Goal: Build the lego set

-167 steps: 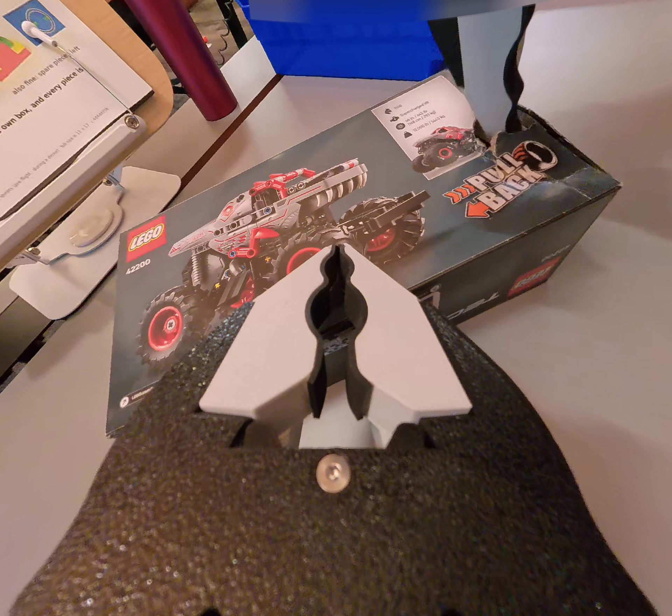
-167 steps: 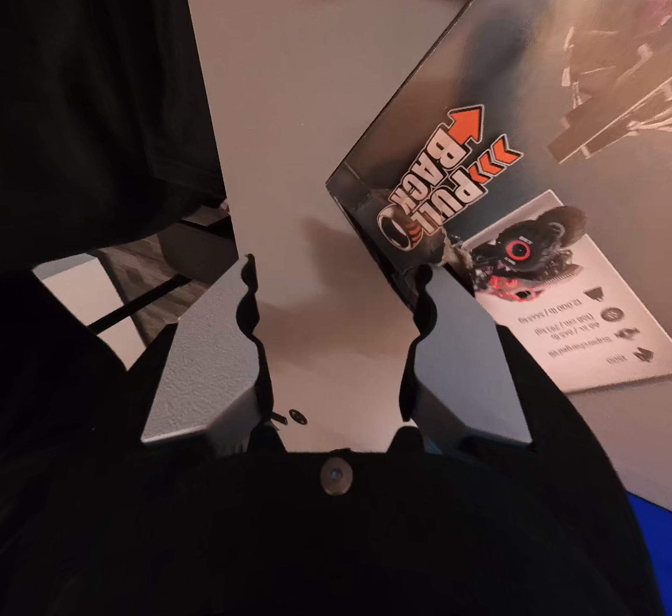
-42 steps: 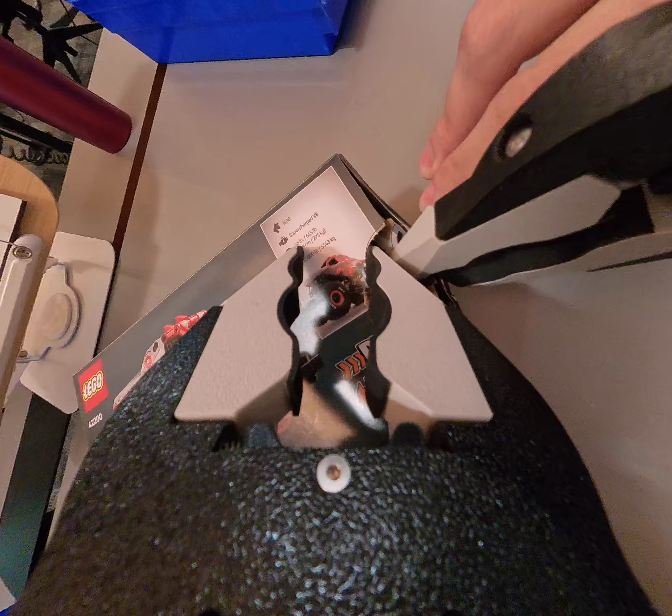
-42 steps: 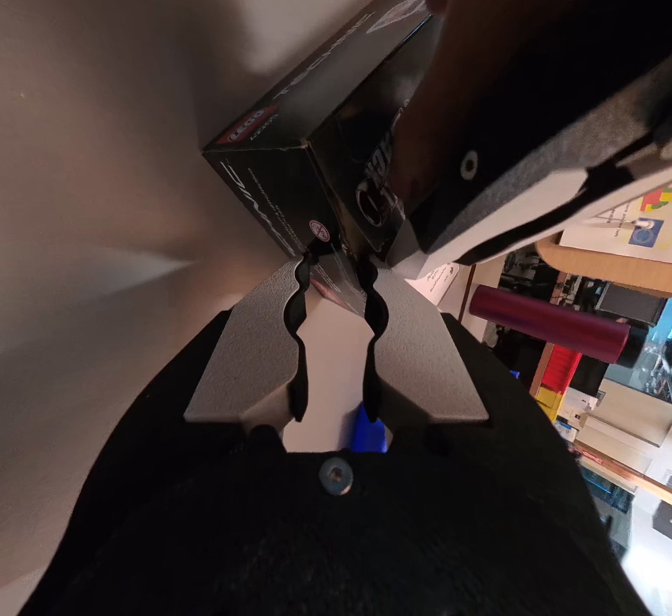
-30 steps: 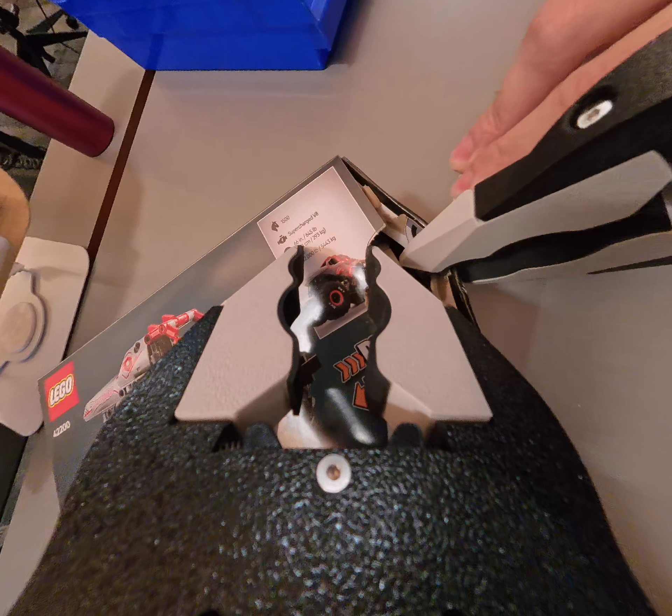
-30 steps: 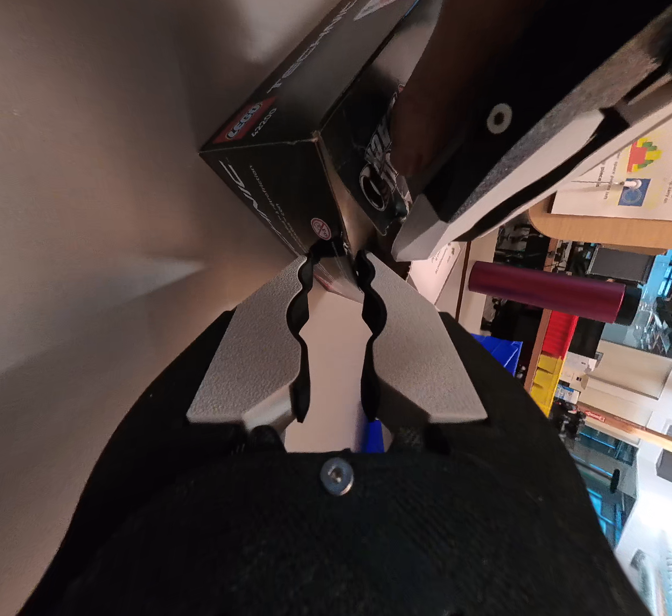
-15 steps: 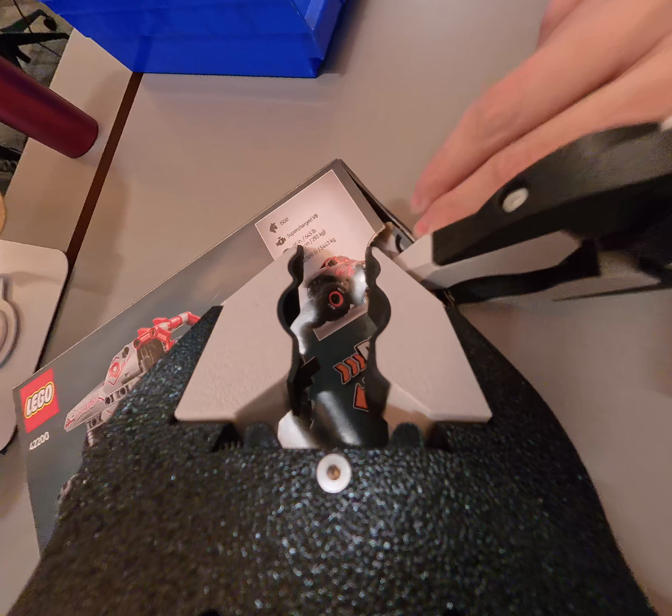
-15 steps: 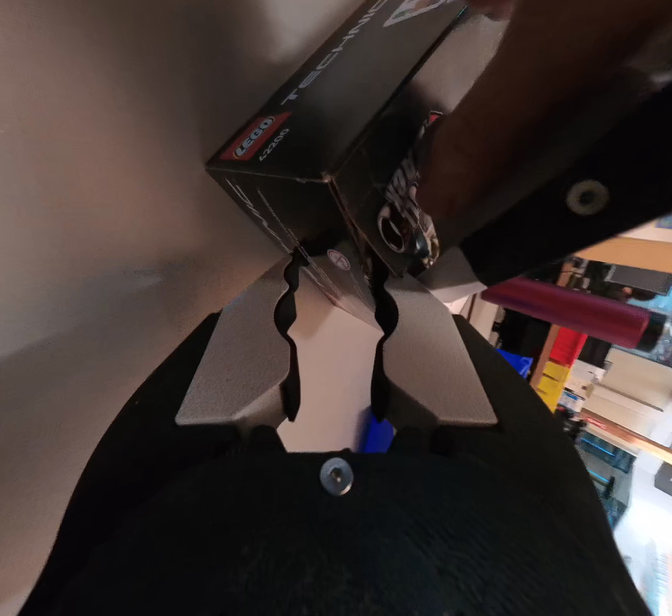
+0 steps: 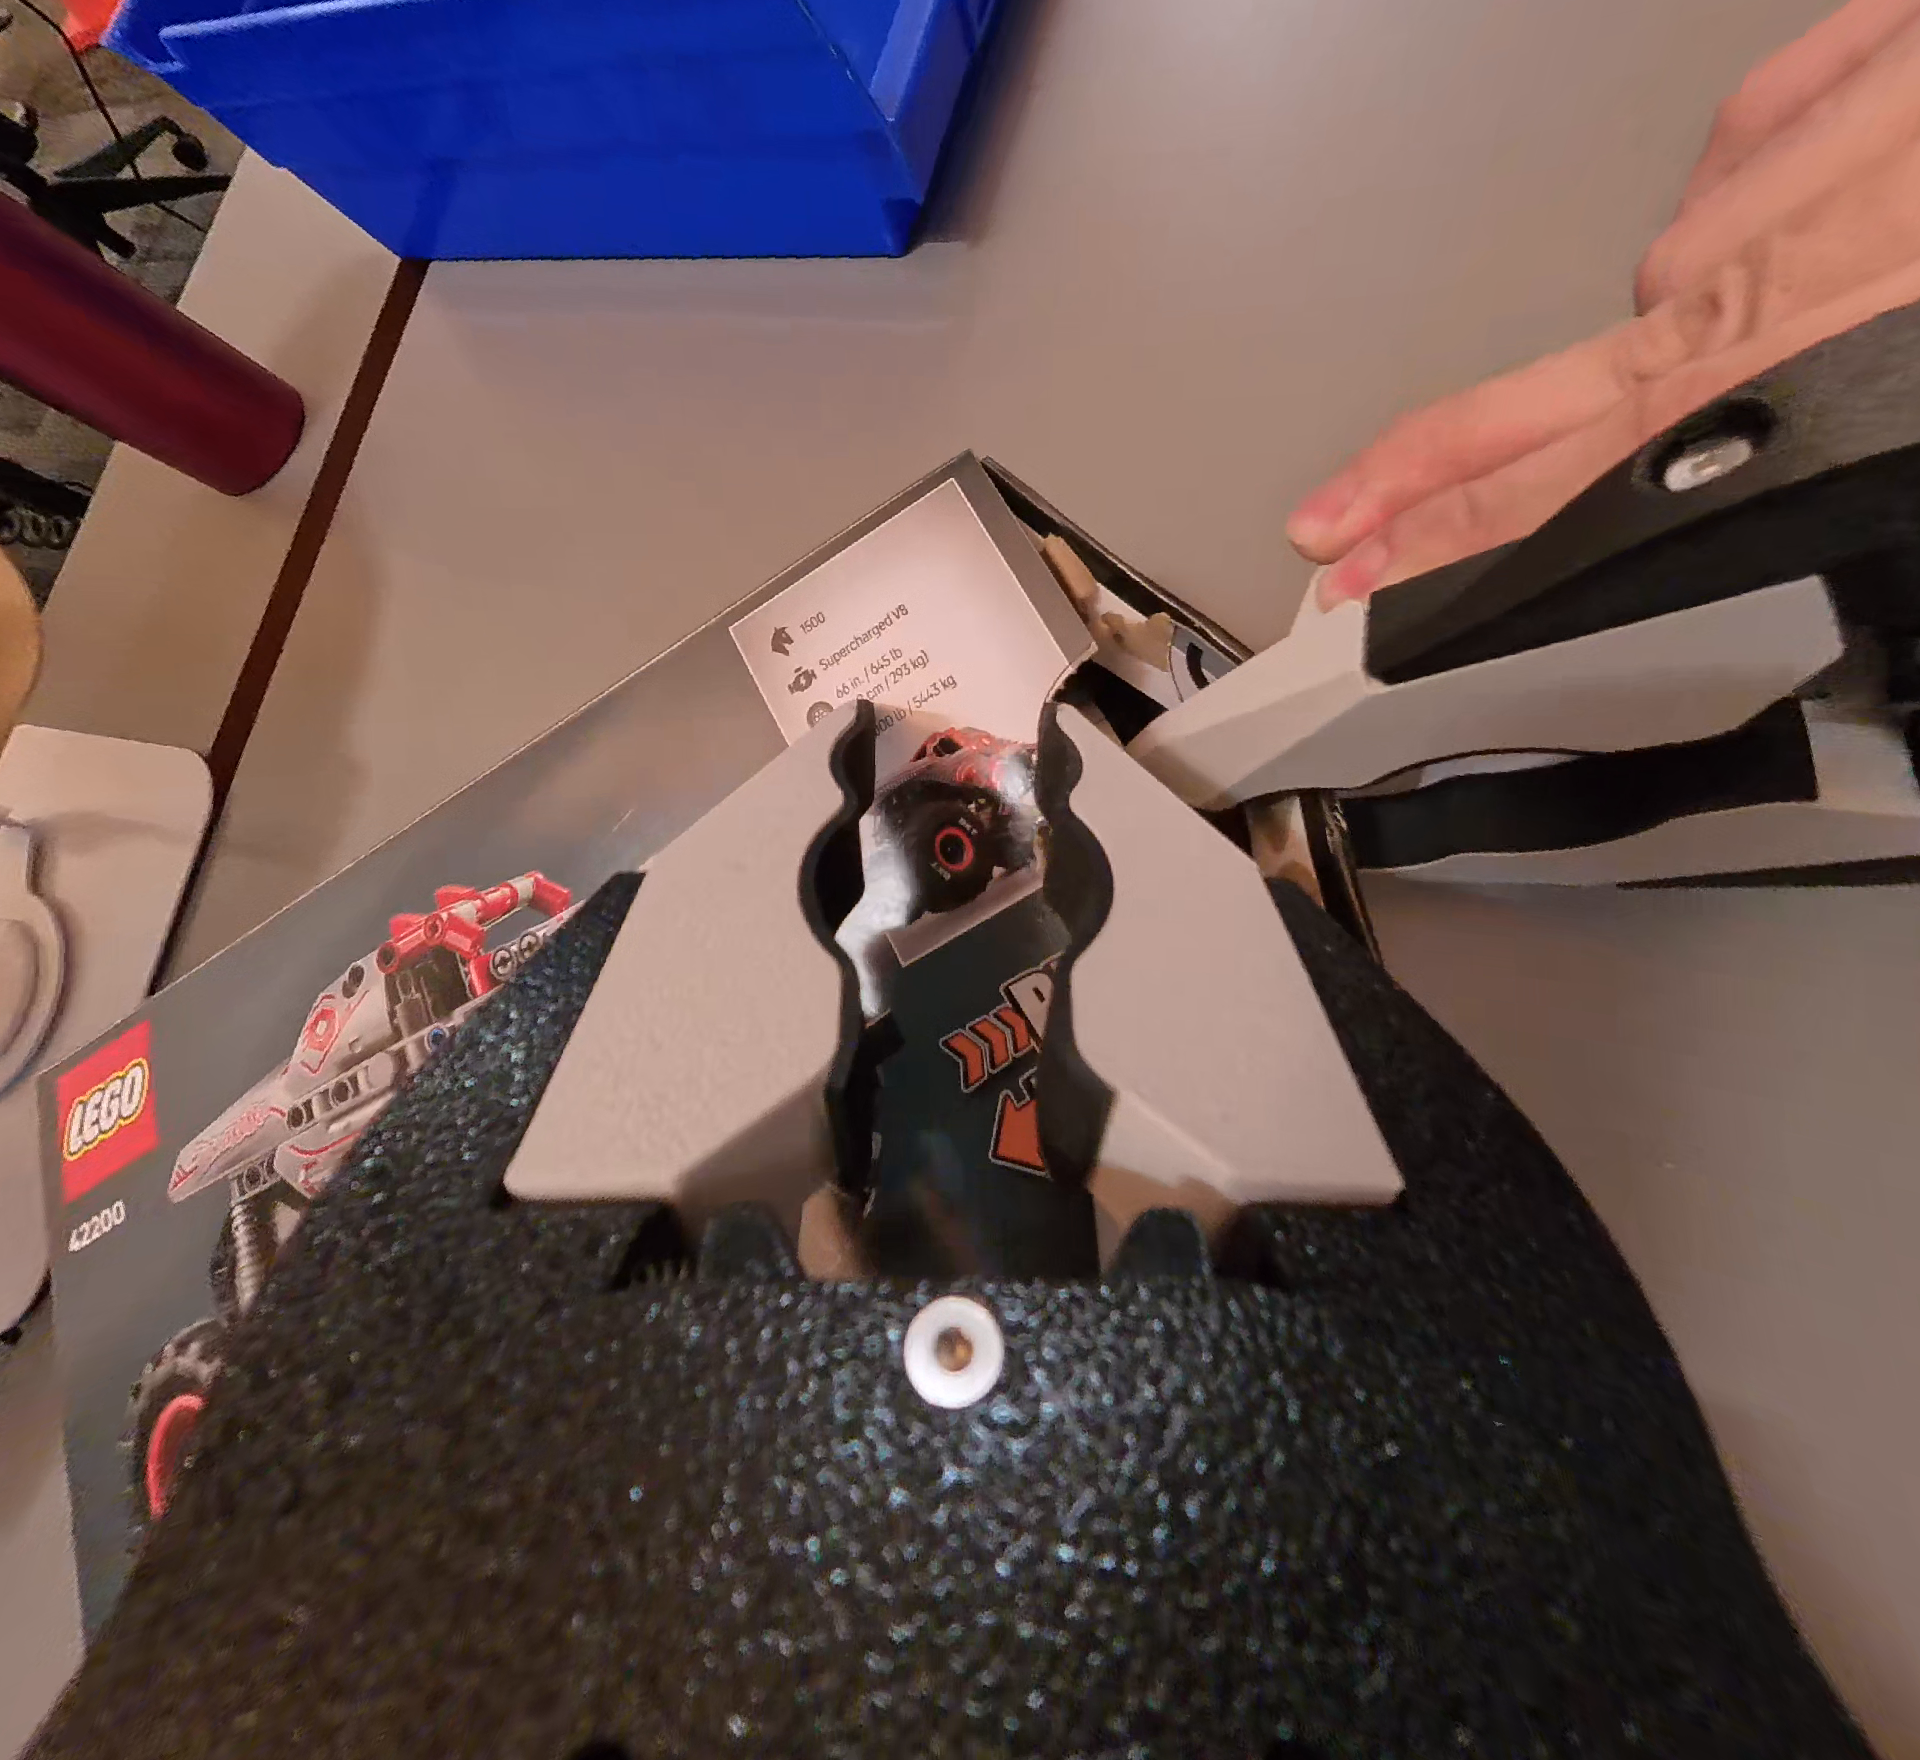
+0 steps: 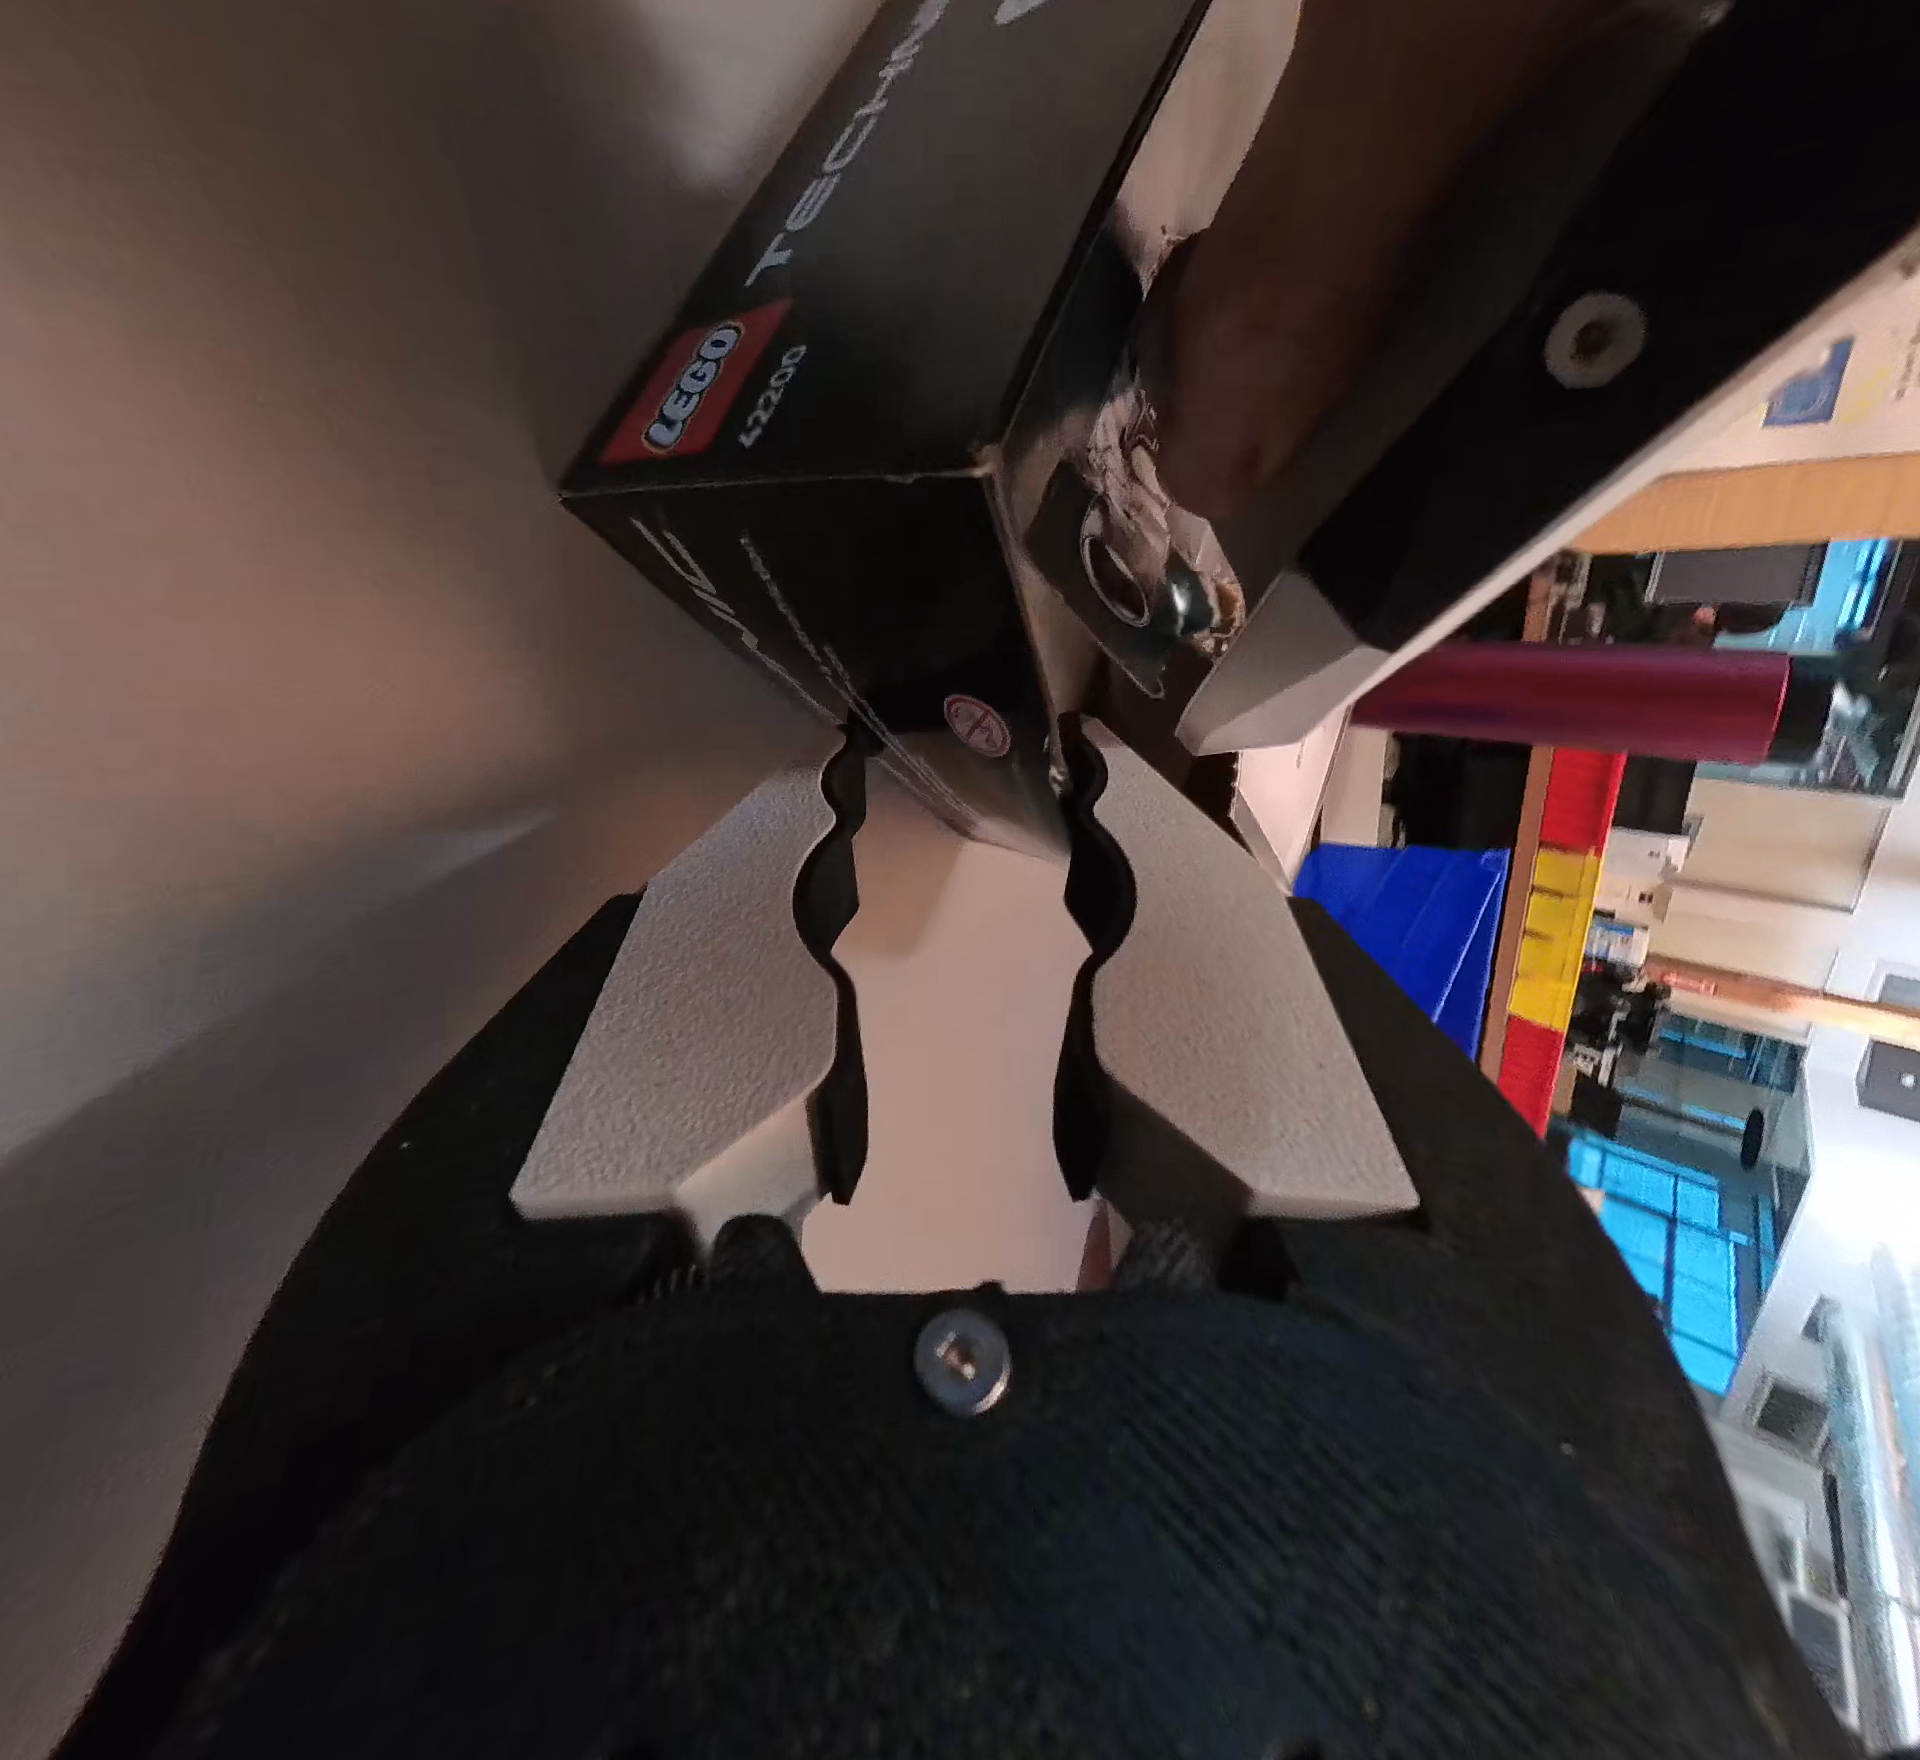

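The dark set box (image 9: 665,775) with a monster truck picture lies on the grey table (image 9: 1143,256). Its right end is torn open. My left gripper (image 9: 956,723) sits on the box top near that end, with its jaws a narrow gap apart and the box picture showing between them. My right gripper (image 10: 956,744) is at the box's end, partly open, with the dark end flap (image 10: 966,754) between its fingertips. In the left wrist view, the right gripper (image 9: 1153,754) comes in from the right to the torn corner. In the right wrist view, the left gripper (image 10: 1236,713) lies over the box (image 10: 935,308).
A blue bin (image 9: 582,79) stands at the table's far side. A maroon cylinder (image 9: 135,370) and a white stand base (image 9: 94,837) are at the left. A person's hand (image 9: 1662,339) holds the right gripper. Shelves with coloured bins (image 10: 1558,879) are off the table. The maroon cylinder (image 9: 135,370) lies around 40 centimetres away from my left fingertips. Seen from the right wrist view (image 10: 1442,687) as well.
My left gripper has gone from shut to slightly open and now rests on the box's torn end. My right gripper has moved to the end flap and its jaws have narrowed around it.
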A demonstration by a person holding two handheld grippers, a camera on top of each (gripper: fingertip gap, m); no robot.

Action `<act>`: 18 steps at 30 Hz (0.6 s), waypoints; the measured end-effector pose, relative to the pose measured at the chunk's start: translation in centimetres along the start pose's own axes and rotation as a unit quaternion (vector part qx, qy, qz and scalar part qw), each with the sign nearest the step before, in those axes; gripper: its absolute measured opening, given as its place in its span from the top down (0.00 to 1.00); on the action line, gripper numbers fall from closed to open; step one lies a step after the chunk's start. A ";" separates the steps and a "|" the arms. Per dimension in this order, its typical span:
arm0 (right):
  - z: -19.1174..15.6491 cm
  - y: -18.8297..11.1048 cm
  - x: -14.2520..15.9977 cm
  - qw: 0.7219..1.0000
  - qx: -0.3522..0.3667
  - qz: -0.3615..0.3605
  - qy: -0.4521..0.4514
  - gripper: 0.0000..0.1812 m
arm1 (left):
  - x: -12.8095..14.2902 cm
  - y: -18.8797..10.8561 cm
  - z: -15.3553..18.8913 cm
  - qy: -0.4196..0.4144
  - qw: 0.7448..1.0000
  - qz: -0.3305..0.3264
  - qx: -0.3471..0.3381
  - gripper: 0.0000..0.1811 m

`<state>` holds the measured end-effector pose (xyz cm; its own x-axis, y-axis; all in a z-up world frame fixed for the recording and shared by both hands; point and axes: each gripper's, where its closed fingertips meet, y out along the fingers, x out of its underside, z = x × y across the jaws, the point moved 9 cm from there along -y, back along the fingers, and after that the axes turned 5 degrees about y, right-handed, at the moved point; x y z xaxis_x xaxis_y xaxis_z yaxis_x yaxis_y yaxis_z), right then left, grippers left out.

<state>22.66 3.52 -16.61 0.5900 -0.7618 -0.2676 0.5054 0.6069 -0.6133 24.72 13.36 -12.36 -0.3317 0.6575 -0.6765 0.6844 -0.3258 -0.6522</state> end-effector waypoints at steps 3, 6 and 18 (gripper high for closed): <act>0.2 0.1 -0.5 1.000 -0.005 -0.026 0.008 0.80 | -0.4 -0.1 -0.2 0.010 1.000 -0.001 0.010 0.84; 0.3 0.3 -0.9 1.000 -0.011 -0.022 0.007 0.80 | -1.2 -0.3 0.2 0.059 0.998 -0.036 0.009 0.85; -0.3 0.6 -2.3 0.999 0.015 -0.015 -0.025 0.80 | -3.5 -0.4 0.5 0.110 0.984 -0.127 0.054 0.81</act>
<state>21.37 5.55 -16.59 0.6047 -0.7676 -0.2123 0.5408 0.5914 -0.5981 25.27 10.83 -9.85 -0.3260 0.8548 -0.4038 0.5198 -0.1946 -0.8318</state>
